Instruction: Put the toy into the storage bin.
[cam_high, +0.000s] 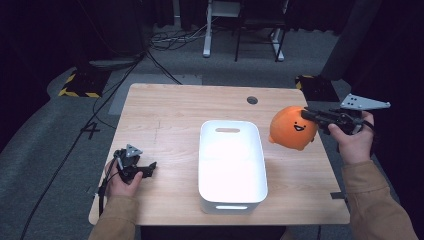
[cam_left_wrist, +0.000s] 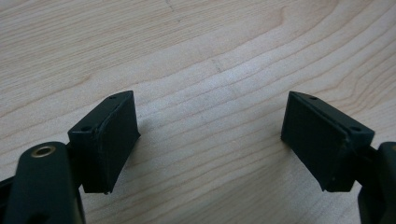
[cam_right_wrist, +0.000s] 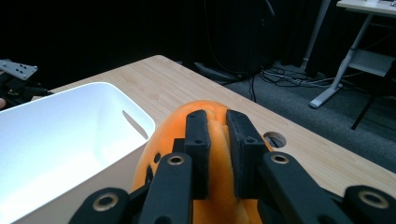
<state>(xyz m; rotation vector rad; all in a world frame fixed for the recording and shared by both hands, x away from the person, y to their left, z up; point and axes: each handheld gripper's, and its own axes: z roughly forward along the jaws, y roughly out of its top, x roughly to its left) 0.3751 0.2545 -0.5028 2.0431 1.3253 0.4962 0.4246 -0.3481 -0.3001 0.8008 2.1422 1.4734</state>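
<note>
Orange plush, round with a little smiling face, hangs pinched in the right gripper, held up near the table's right edge and just right of the white bin. From the right gripper view the two black jaws stand narrow, squeezing a fold of the plush between them, with the bin below and to the left, its inside bare. The right hand grips the tool from behind, a grey three-cornered plate above it.

Across the table, the left gripper rests low on the wood near the front left corner, well apart from the bin, held in the left hand. Its jaws stand wide, nothing but bare wood grain between them. A round hole sits in the tabletop near the far edge.
</note>
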